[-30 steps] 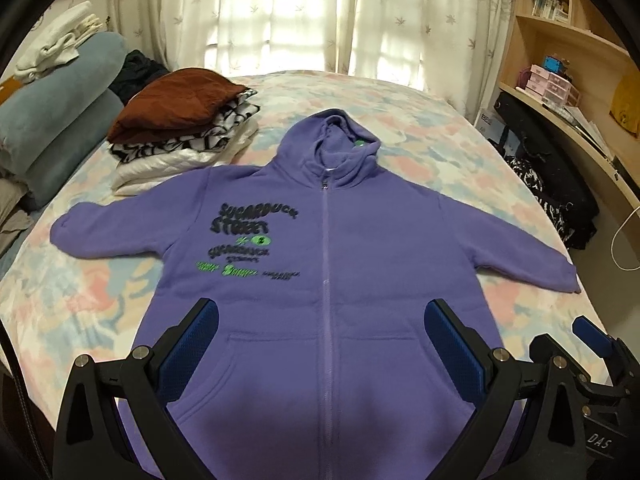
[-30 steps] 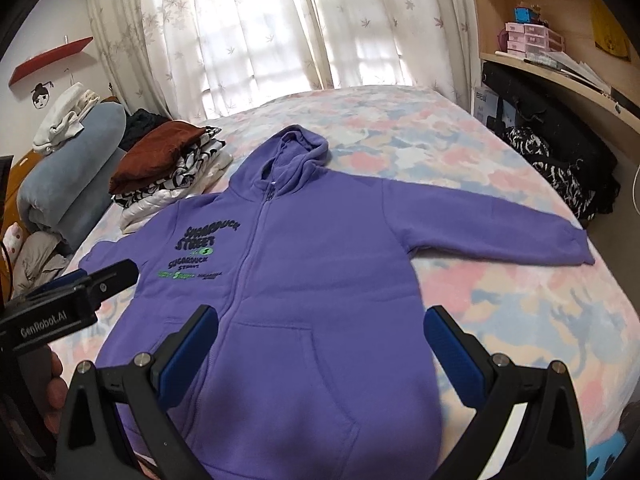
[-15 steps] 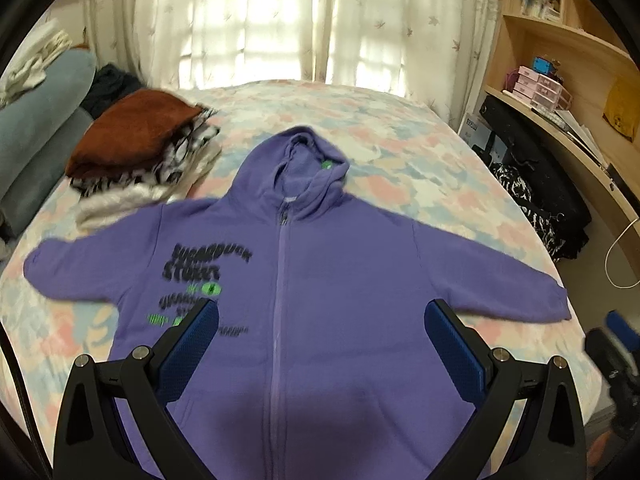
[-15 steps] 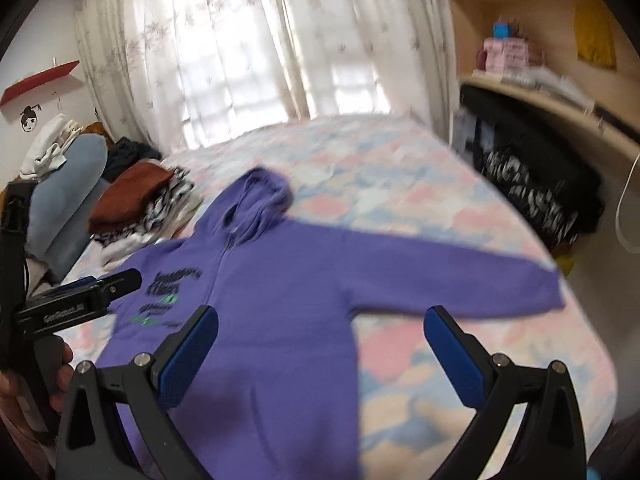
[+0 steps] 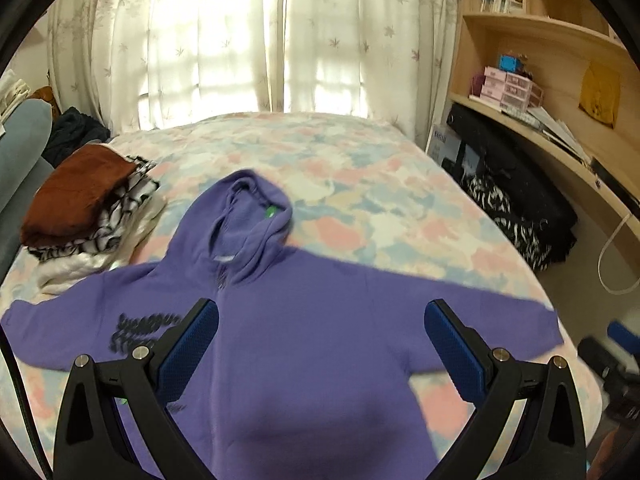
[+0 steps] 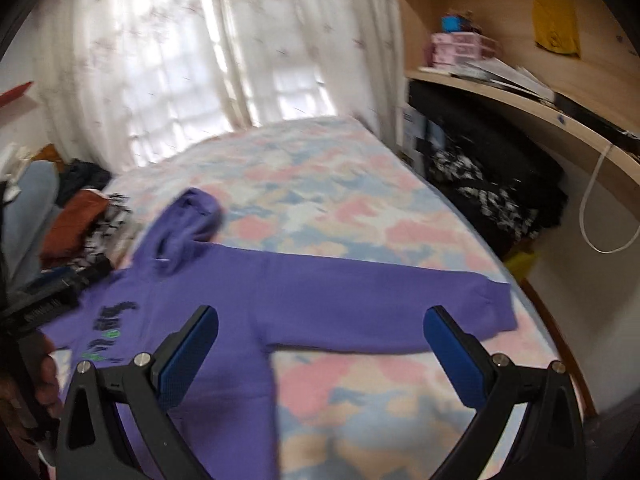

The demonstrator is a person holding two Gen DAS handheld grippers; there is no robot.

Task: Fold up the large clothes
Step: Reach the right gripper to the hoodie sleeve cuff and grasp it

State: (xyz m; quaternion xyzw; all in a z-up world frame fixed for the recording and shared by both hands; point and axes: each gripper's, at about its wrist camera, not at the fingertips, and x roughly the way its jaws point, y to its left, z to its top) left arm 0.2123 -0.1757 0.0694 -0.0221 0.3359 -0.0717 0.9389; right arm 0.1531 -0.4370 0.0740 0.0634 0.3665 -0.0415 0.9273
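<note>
A purple zip hoodie lies flat and face up on the bed, hood toward the window, both sleeves spread out sideways. Black and green print marks its chest. My left gripper hovers open above the hoodie's body, nothing between its blue pads. In the right wrist view the same hoodie stretches its right sleeve toward the cuff. My right gripper is open above that sleeve and the armpit area. The left gripper's black body shows at the left edge of that view.
The bed has a pastel patchwork cover. A pile of folded clothes sits at its left, with bedding behind. Wooden shelves and a dark bag line the right side. Curtains hang behind.
Both grippers have risen and tilted up, so the hoodie sits lower in view. The right gripper swung toward the right sleeve. Both stay open.
</note>
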